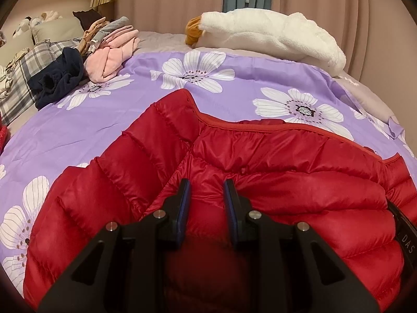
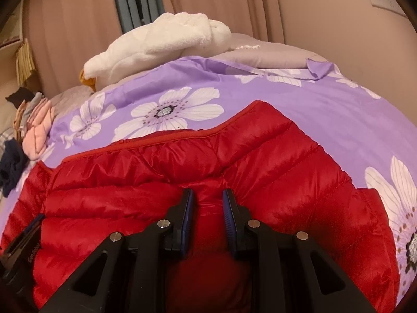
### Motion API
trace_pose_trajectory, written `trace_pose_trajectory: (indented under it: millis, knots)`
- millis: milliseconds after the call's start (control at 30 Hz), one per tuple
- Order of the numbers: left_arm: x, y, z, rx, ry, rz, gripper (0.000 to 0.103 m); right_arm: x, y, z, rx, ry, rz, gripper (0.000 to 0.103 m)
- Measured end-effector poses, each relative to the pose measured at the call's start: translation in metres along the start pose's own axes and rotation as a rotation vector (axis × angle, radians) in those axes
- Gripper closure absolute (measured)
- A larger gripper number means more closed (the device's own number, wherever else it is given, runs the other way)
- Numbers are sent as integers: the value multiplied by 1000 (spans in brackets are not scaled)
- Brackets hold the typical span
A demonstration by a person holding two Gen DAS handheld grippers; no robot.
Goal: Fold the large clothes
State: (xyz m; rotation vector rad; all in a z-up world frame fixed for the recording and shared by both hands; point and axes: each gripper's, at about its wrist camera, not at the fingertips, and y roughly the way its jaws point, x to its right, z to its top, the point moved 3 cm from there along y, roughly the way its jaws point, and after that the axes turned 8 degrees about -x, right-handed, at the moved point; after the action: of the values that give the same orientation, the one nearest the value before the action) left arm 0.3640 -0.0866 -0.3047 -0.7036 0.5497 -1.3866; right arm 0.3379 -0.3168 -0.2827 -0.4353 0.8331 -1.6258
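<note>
Lying spread on the purple flowered bedsheet (image 1: 109, 130), the red puffer jacket (image 1: 286, 172) fills the near part of both wrist views. The left gripper (image 1: 207, 190) has its fingers clamped on a bunched fold of the jacket, and the right gripper (image 2: 207, 199) pinches another fold likewise. A white plush toy (image 1: 273, 34) and a heap of clothes (image 1: 109, 49) lie at the far side of the bed.

free: purple sheet (image 1: 130, 130) beyond jacket (image 1: 286, 169) | blocked: clothes pile (image 1: 109, 49) far-left, plush goose (image 1: 273, 34) behind
</note>
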Motion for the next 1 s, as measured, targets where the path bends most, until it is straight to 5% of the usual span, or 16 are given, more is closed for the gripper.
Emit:
trace_pose_trajectory:
  millis: [633, 733, 833, 1000]
  knots:
    - [4, 4, 4, -58, 35, 52, 76, -6, 7, 3, -51, -43, -78, 78]
    - [-16, -33, 11, -14, 26, -23, 73, 4, -19, 3, -32, -24, -61, 78]
    - [-51, -72, 17, 94, -62, 14, 55, 23, -50, 6, 25, 22, -105, 78]
    - [-78, -68, 9, 53, -70, 36, 57, 58, -70, 4, 29, 112, -84, 78]
